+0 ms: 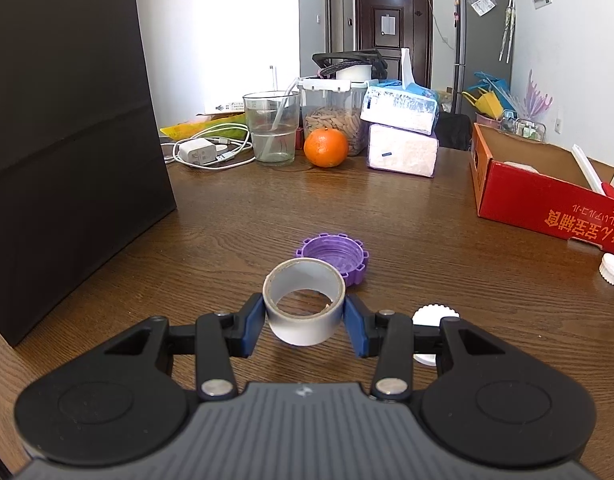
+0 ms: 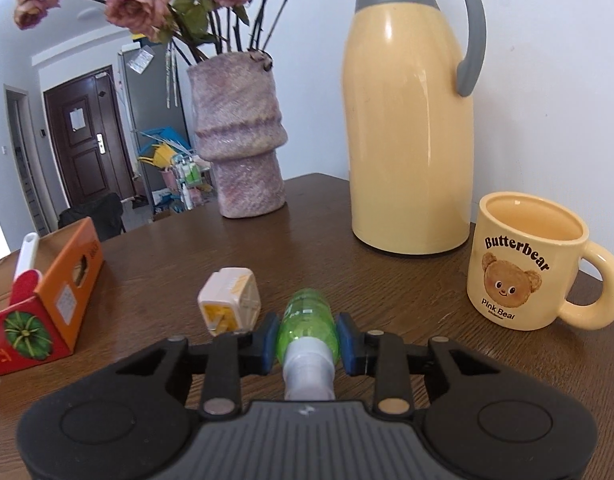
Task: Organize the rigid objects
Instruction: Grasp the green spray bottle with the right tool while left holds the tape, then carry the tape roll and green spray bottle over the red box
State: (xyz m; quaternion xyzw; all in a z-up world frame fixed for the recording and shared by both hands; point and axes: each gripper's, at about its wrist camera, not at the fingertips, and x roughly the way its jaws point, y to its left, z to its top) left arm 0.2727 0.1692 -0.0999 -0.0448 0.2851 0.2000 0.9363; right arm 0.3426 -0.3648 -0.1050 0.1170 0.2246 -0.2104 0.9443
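Clamping across its outer wall, the left gripper (image 1: 304,322) holds the tape roll (image 1: 304,307) at lower centre; the right gripper (image 2: 306,342) pinches a green bottle (image 2: 307,322) crosswise, likely bound for the red box (image 1: 547,196) on the counter (image 1: 387,216).

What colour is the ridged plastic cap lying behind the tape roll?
Purple; the ridged plastic cap shows best in the left wrist view.
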